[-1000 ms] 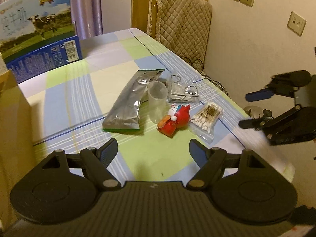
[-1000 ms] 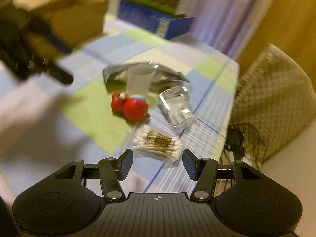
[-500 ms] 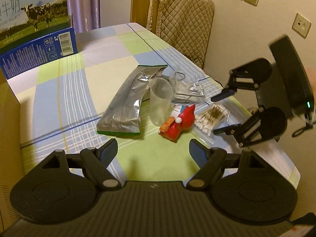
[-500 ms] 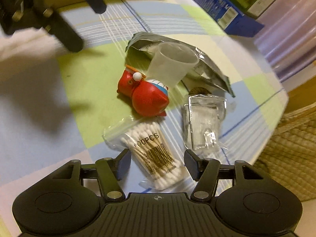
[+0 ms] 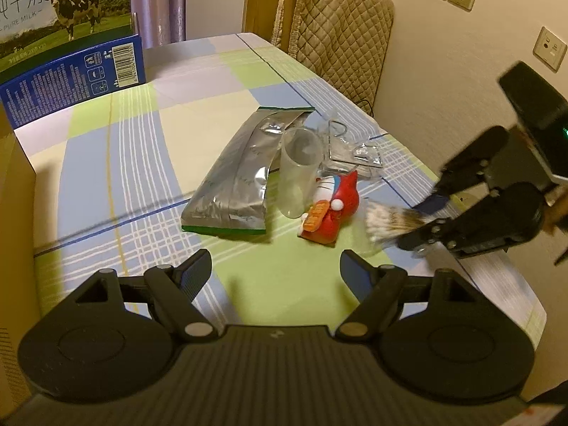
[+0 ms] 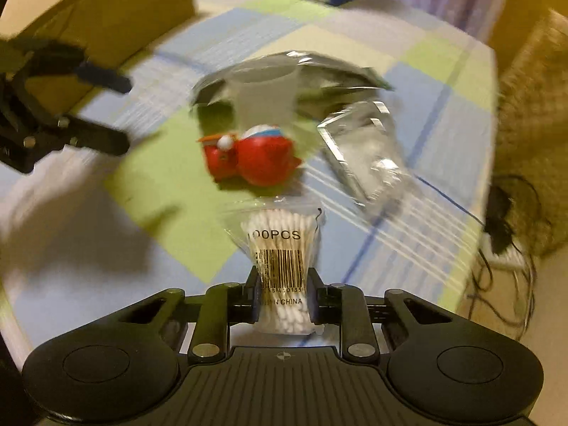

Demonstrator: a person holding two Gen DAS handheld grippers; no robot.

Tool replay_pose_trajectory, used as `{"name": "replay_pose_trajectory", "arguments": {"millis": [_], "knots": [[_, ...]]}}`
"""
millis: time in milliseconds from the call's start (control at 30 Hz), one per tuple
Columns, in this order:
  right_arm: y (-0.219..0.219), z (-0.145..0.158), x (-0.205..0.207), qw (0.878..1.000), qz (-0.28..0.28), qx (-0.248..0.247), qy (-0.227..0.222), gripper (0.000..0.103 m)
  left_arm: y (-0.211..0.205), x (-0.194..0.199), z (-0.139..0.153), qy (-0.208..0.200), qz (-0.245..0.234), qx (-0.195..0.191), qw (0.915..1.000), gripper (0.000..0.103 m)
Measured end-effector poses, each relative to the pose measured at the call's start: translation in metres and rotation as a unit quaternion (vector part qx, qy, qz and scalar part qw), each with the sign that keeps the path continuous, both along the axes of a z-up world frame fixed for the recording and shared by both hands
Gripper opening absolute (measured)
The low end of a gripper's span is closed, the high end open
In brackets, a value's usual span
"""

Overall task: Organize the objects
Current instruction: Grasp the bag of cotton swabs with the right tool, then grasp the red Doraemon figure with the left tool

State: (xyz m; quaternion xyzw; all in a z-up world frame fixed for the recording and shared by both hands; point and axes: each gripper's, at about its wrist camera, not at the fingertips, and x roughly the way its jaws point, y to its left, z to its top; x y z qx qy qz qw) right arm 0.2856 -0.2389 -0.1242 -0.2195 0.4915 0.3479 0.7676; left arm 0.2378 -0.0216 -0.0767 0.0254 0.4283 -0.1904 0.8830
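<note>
Table [image 5: 149, 163]: it's wearing a checked cloth of green, blue and cream, and everything else is sitting on it or hanging over it.
Cardboard box [image 5: 12, 191]: it's standing at the table's left edge in the left wrist view, only its brown wall showing.
Milk carton box [image 5: 67, 53]: it's standing at the table's far left corner, blue side with a barcode and a cow picture facing in.
Quilted cover [image 5: 337, 25]: it's draping over a chair just beyond the table's far right corner.
Left gripper [image 5: 275, 269]: it's hovering over the table's near edge with its jaws spread wide and nothing between them.
Right gripper [image 6: 282, 296]: it's coming in over the table's right edge, jaws pinching in tight on the cotton swab bag.
Foil pouch [image 5: 245, 174]: it's lying flat at the table's centre, green strips at both ends.
Clear plastic packet [image 5: 349, 151]: it's lying crumpled toward the table's right side, just behind the red toy.
Plastic cup [image 5: 298, 174]: it's resting tilted at the table's centre, its mouth up against the foil pouch.
Red toy [image 5: 332, 209]: it's lying on its side on the table's green square, touching the cup's base.
Cotton swab bag [image 6: 280, 262]: it's being gripped at its near end over the table's right edge, the "100PCS" label and barcode facing up; whether its far end is touching the cloth, I can't tell.
</note>
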Motion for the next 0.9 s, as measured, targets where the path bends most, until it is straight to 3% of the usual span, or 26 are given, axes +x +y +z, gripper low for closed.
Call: {"name": "replay_pose_trajectory", "arguments": {"millis": [133, 300, 633, 800, 900], "knots": [[0.000, 0.007, 0.008, 0.997, -0.063, -0.014, -0.046, 0.021, 0.001, -0.003, 0.000, 0.000, 0.002, 0.001, 1.0000, 0.076], [0.024, 0.005, 0.021, 0.990, -0.091, -0.031, -0.099, 0.021, 0.004, -0.005, 0.000, 0.002, 0.009, -0.001, 1.0000, 0.076], [0.051, -0.004, -0.002, 0.999, 0.005, 0.049, -0.003, 0.021, 0.002, -0.005, -0.001, -0.015, -0.022, 0.004, 0.9996, 0.076], [0.048, -0.006, -0.008, 0.998, -0.004, 0.055, 0.009, 0.021, -0.006, -0.006, -0.013, -0.008, -0.056, 0.006, 0.9984, 0.072], [0.045, -0.006, -0.010, 0.999, -0.020, 0.048, 0.000, 0.020, -0.015, -0.006, -0.021, -0.007, -0.079, 0.026, 0.9965, 0.061]]}}
